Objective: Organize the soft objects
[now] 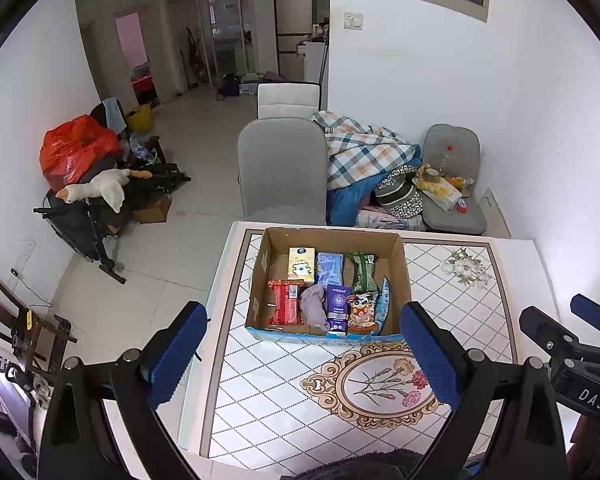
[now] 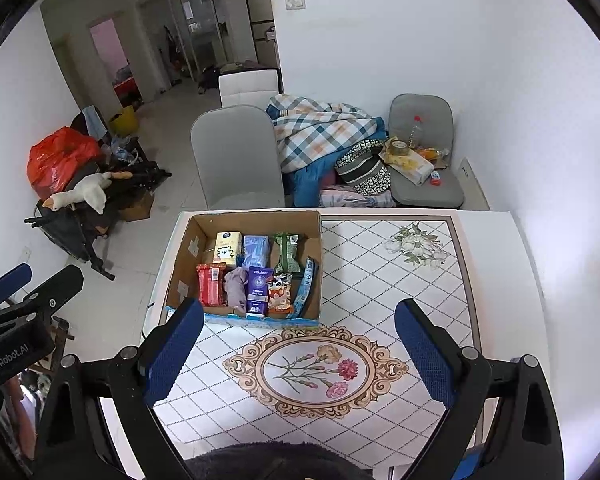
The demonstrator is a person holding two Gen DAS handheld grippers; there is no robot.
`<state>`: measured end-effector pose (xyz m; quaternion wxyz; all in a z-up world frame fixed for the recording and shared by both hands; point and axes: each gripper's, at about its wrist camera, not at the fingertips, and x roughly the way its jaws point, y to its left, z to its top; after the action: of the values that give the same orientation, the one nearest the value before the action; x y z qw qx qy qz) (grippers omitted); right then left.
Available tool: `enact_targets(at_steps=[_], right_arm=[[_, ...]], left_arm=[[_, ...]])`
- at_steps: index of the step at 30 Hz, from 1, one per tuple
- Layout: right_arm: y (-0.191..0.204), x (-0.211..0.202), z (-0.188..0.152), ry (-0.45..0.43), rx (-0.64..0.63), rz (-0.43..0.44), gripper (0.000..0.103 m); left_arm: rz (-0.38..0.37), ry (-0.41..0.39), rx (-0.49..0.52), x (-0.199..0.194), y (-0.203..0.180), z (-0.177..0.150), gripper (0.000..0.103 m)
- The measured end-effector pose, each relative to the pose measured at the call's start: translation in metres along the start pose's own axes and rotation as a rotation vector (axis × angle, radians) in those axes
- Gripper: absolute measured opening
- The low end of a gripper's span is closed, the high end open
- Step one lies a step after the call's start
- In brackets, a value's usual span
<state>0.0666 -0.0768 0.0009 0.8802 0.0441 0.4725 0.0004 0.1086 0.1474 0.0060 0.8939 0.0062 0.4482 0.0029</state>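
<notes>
**Inspector:** State of both grippers?

**Assistant:** The left gripper (image 1: 300, 356) is spread wide, nothing between its blue pads. The right gripper (image 2: 300, 354) is likewise spread and holds nothing. Both hang above the desk (image 2: 380, 280), side by side; the right gripper shows at the right edge of the left wrist view.

**Inspector:** Location of the task items?

**Assistant:** All sit in the box (image 1: 398, 276), ahead of the left gripper and ahead and left of the right one. The box's near wall lies just beyond the fingertips in both views.

**Inspector:** Contents and orientation?

**Assistant:** Far row, left to right: yellow pack (image 1: 302, 266), blue pack (image 1: 330, 268), green pouch (image 1: 362, 270). Near row: red pack (image 1: 286, 304), purple cloth (image 1: 314, 306), tube box (image 1: 338, 308), cartoon packet (image 1: 362, 312), blue strip (image 1: 384, 306). Nearly all have their long axis running away from the grippers, toward the far wall of the box. The blue strip leans against the box's right wall, tilted. The cloth is crumpled, roughly lengthwise the same way.

**Inspector:** Contact between items?

**Assistant:** Near-row items lie packed side by side, touching. A bare patch of box floor lies left of the yellow pack.
</notes>
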Motion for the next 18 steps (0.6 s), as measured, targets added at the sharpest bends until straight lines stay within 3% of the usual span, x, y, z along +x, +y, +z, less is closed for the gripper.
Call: enact_targets(at_steps=[18], right_arm=[[0.0028, 0.0021, 0.0045, -0.024, -0.014, -0.039, 0.098]], left_arm=[[0.011, 0.01, -0.004, 0.0048, -0.0027, 0.0006, 0.099]])
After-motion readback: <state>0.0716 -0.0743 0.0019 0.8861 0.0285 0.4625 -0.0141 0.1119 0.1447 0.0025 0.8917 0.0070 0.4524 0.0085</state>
